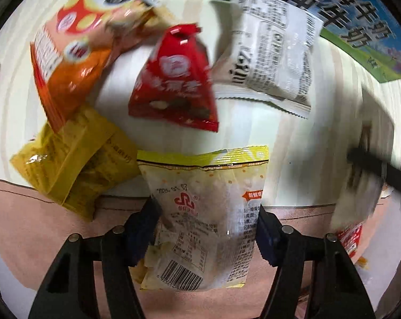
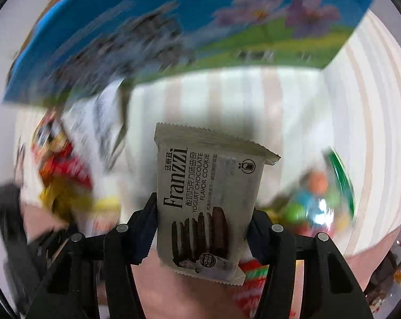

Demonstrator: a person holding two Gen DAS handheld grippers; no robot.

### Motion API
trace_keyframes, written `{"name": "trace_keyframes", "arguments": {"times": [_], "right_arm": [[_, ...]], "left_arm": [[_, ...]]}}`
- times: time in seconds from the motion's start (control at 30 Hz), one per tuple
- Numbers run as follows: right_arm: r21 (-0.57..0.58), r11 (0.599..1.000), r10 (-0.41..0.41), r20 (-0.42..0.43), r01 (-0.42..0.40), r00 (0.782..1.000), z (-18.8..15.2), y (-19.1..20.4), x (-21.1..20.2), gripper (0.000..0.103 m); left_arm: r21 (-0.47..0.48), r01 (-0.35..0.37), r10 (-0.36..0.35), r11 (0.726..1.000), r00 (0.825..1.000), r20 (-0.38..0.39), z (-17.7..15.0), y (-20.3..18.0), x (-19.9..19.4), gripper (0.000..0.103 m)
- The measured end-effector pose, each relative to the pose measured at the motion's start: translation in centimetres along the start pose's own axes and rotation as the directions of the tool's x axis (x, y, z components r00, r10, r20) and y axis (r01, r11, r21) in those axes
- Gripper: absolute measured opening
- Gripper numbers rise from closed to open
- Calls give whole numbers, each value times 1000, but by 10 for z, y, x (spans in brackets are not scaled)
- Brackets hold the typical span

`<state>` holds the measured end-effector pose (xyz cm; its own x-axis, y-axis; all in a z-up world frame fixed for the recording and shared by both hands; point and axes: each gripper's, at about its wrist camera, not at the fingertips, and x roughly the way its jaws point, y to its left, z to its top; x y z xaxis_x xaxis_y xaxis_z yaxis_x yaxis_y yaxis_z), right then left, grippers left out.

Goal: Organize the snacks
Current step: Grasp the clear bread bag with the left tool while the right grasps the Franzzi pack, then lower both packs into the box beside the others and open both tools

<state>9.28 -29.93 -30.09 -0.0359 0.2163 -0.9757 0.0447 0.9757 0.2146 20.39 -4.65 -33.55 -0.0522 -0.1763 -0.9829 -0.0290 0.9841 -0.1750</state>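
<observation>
1. Blue-and-green printed cardboard milk carton box [image 2: 173, 26]: the largest item, lying at the far side of the cream-striped cloth-covered worktop [image 2: 253, 98]. Judged stiff and the heaviest thing present; best taken across its flat faces or left as an anchor for the arrangement.
2. Orange-and-red glossy foil snack bag [image 1: 67, 61]: large, puffed and crinkly, overlapping a mustard-yellow soft packet [image 1: 75, 159] at the worktop's near-left edge. Probably light, slippery and air-filled; the crimped seal is the safer hold.
3. White printed-text plastic wrapper [image 1: 269, 53] and red triangular foil pouch [image 1: 176, 79]: lying near each other mid-worktop, both thin and pliable.
4. Pale-yellow translucent plastic snack pouch with barcode [image 1: 205, 212]: sits between the fingers of the left gripper [image 1: 205, 236], which are clamped on its two side edges. Contents look brittle, so a firm squeeze risks crushing; grip force should stay modest.
5. Grey matt-film Franzzi chocolate cookie packet [image 2: 208, 202]: held upright in the right gripper [image 2: 203, 226], the fingers pinching its lower half from both sides. Small, light and fairly stiff around the biscuit stack, yet fragile inside; its serrated top seal hangs free above the worktop.
</observation>
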Motion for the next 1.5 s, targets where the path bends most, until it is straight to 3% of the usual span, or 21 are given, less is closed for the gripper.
{"name": "trace_keyframes", "arguments": {"times": [0.2, 0.33, 0.5, 0.57, 0.63, 0.8, 1.03, 1.27, 1.4, 1.5], "right_arm": [[48, 998, 33, -59, -30, 998, -34, -15, 27, 62], [115, 988, 107, -49, -100, 993, -44, -27, 26, 79], [85, 996, 17, -81, -10, 997, -52, -9, 37, 82], [73, 997, -36, -38, 39, 999, -60, -5, 41, 76], [88, 994, -66, 6, 65, 998, -69, 2, 43, 60], [126, 991, 33, 48, -39, 998, -85, -2, 22, 60], [100, 978, 168, 129, -182, 977, -87, -9, -44, 60], [48, 952, 282, 238, -301, 930, -55, -11, -134, 60], [6, 942, 318, 291, -334, 902, -17, -7, -175, 60], [-29, 956, 284, 325, -290, 902, 27, 7, -190, 60]], "left_arm": [[49, -9, 10, 999, 1000, -12, -9, 2, 8, 67], [85, -23, 27, 996, 998, -48, -17, -6, 16, 71], [97, -65, 68, 993, 997, -28, -28, -25, 21, 67], [87, -89, 90, 992, 996, -10, -32, -28, 21, 62], [74, -61, 62, 995, 998, -18, -44, -36, 18, 59], [55, -9, 10, 998, 1000, -20, -59, -32, 1, 56], [70, 58, -64, 996, 995, 80, -72, -39, -58, 56], [100, 148, -164, 984, 970, 179, -43, -57, -132, 56], [124, 164, -189, 979, 955, 227, 6, -58, -174, 56], [130, 143, -172, 981, 954, 247, 53, -56, -197, 56]]}}
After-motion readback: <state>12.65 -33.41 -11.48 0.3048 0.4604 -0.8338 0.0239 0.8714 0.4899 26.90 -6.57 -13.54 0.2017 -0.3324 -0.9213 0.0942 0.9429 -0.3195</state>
